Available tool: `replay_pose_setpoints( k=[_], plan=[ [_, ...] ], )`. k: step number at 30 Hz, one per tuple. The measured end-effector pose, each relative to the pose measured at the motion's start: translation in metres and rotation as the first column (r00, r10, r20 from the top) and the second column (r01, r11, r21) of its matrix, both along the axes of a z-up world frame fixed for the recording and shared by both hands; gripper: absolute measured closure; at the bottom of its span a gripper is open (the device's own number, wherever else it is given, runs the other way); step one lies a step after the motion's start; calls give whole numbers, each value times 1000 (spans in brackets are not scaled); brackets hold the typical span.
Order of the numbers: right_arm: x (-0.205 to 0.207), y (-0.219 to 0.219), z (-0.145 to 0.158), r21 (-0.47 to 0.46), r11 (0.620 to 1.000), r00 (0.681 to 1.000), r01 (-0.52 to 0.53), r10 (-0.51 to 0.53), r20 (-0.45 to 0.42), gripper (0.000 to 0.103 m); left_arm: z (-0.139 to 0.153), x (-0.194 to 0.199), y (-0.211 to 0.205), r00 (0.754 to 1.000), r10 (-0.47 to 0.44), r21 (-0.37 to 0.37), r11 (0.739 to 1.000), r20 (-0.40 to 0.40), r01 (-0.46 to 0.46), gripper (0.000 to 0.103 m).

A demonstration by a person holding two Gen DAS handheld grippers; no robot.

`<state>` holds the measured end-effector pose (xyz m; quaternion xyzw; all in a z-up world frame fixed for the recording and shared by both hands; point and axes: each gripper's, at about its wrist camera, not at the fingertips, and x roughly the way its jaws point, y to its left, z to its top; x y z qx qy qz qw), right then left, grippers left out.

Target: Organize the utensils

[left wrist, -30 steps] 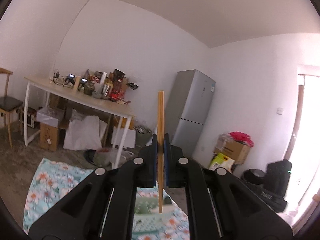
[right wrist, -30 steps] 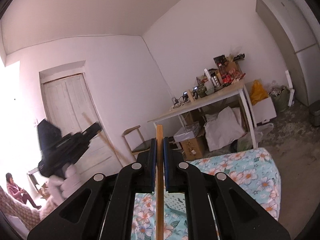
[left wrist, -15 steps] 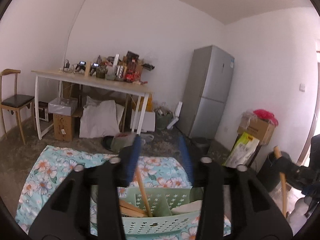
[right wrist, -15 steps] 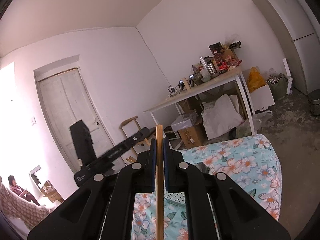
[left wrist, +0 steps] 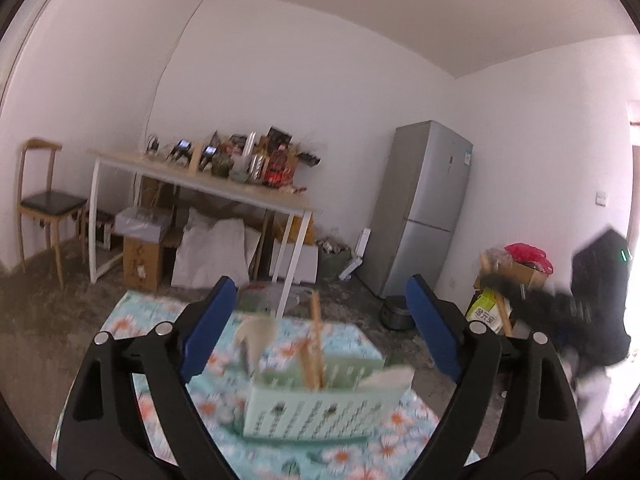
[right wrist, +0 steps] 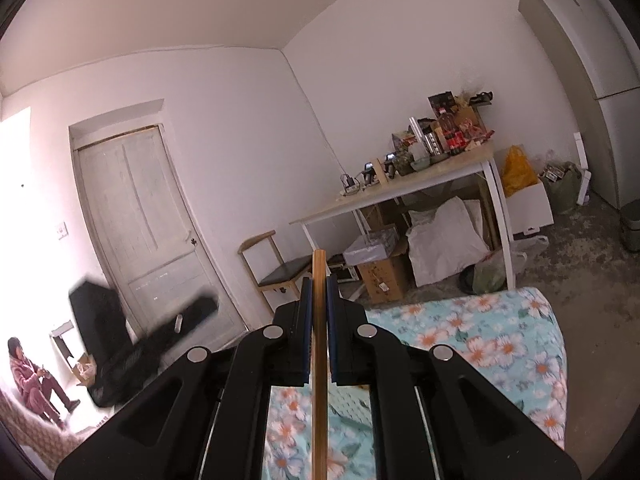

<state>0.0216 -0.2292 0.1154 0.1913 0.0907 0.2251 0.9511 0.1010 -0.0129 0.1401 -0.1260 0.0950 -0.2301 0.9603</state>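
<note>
My left gripper [left wrist: 320, 324] has just been opening its jaws; they now stand wide apart with nothing between them. The chopstick [left wrist: 316, 344] they clamped a second ago now stands in the green basket [left wrist: 312, 412] on the floral cloth [left wrist: 152, 312], near its middle. One stick filed, I judge. My right gripper [right wrist: 319, 320] is clamped on a second chopstick [right wrist: 319, 360], upright, next to go.

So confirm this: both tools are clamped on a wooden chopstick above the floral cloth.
Wrong for one tool. The left wrist view shows the left tool open and empty, its jaws having just opened above the green basket. Only the right tool clamps a wooden chopstick.
</note>
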Motion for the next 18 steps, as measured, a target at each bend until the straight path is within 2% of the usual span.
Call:
replay_pose_setpoints(
  k=[7,13,18],
  plan=[
    [48,22,33,13,999,996,36,-37,79,96,-61,-28,33,991,30,68,997,-133,-21,19],
    [100,35,38,37,993,989,115,-118,88,96,-98,-36,59,975,61,81,996,-215,-44,19],
    [136,41,35,18,976,974,215,-216,73,96,-108,-37,75,974,85,94,993,-208,-67,19]
  ],
)
